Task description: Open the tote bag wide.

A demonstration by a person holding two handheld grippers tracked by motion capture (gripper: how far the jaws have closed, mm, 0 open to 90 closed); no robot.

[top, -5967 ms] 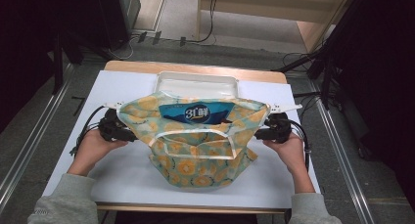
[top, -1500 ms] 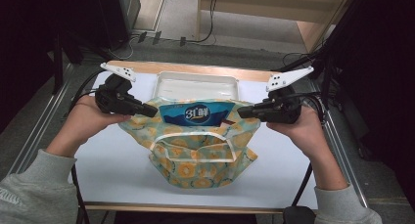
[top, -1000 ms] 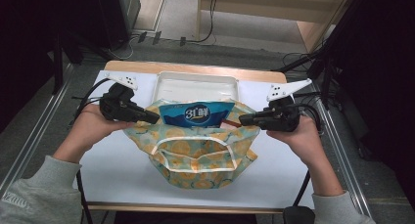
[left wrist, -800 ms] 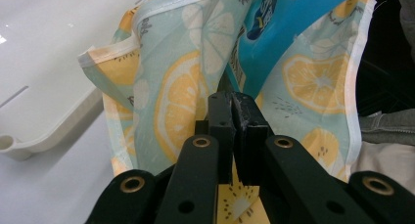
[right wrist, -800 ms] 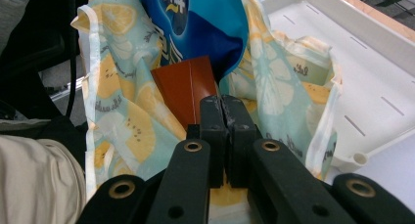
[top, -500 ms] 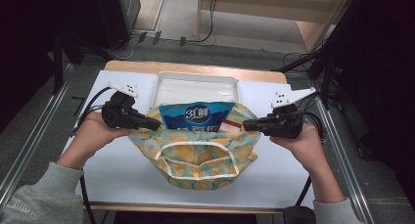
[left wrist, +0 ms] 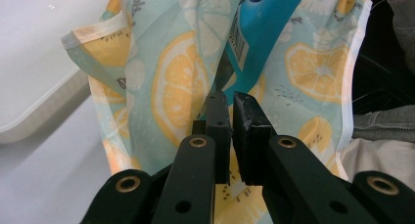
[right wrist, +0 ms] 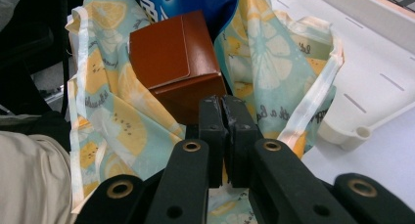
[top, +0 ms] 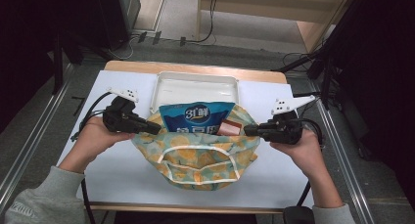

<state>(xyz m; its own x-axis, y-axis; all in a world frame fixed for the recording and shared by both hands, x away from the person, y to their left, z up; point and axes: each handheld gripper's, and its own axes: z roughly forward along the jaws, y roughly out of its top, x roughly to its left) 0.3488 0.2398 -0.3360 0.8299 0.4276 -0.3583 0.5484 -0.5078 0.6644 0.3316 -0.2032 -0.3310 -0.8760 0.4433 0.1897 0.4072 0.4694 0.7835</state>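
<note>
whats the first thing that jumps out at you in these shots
The lemon-print cloth bag in the middle of the white table, with its mouth held apart by the left gripper and the right gripper, each shut on an edge of the fabric. A blue snack packet and a brown box stick out of the bag's mouth, and a white tray lies just behind it.
</note>
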